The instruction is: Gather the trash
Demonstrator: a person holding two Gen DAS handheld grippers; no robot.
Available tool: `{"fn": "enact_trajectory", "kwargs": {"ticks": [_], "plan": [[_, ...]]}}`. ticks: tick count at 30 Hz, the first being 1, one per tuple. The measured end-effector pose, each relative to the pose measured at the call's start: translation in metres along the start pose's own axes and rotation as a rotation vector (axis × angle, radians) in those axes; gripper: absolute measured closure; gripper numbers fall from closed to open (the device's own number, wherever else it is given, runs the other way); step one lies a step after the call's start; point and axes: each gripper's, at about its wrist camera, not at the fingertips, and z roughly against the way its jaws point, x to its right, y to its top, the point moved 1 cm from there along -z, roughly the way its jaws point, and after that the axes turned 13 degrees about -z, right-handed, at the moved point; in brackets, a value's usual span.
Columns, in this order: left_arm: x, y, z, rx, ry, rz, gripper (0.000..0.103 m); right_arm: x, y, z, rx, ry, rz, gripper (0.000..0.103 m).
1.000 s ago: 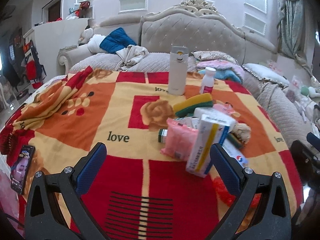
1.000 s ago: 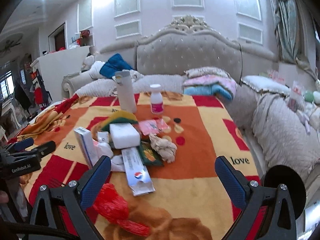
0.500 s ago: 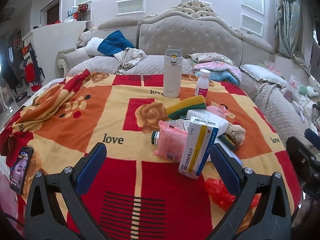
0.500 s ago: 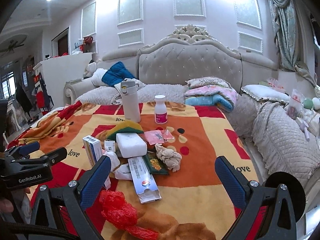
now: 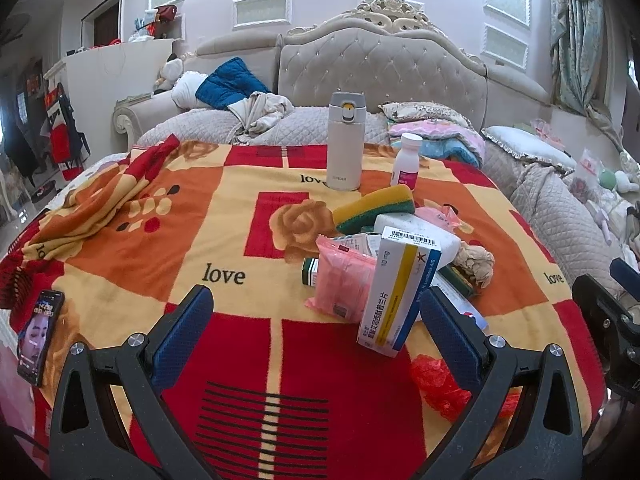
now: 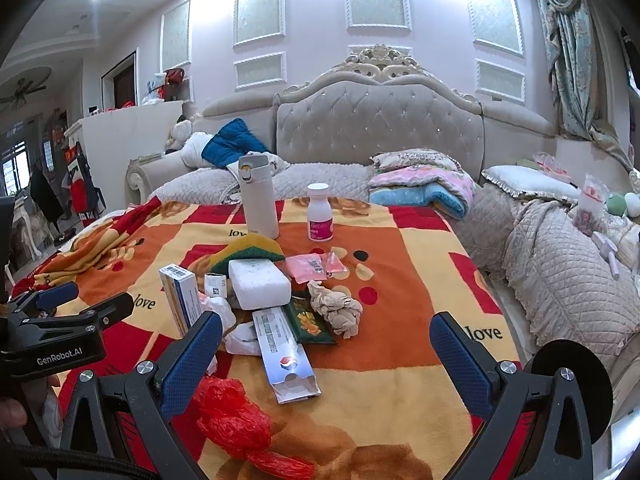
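Left wrist view only: phone (image 5: 38, 337) at blanket (image 5: 132, 240) edge; both tongs apart, empty.

We are counting one flask (image 6: 258, 196), one pill bottle (image 6: 319, 213), one sponge (image 6: 248, 254), one white foam block (image 6: 260, 284), two pink packets (image 6: 314, 266) (image 5: 344, 278), one red bag (image 6: 234, 416), one phone (image 5: 38, 336).

Blanket (image 5: 132, 216) on the bed: fuzzy matt cloth w/ printed pattern. Red bag (image 6: 236, 416) is thin crinkly plastic, glossy; medicine box (image 5: 400, 292) smooth cardboard; flask (image 5: 345, 140) matt smooth finish. Headboard (image 6: 376, 124) tufted fabric; sponge (image 5: 374, 208) rough, porous.
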Motion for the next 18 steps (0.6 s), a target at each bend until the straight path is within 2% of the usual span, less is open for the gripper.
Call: {"fn": "enact_trajectory", "kwargs": {"ticks": [18], "plan": [[0.0017, -0.0045, -0.0089, -0.015, -0.016, 0.000, 0.000, -0.0003, -0.0046, -0.0085, -0.041, -0.017, 0.022, 0.000]]}}
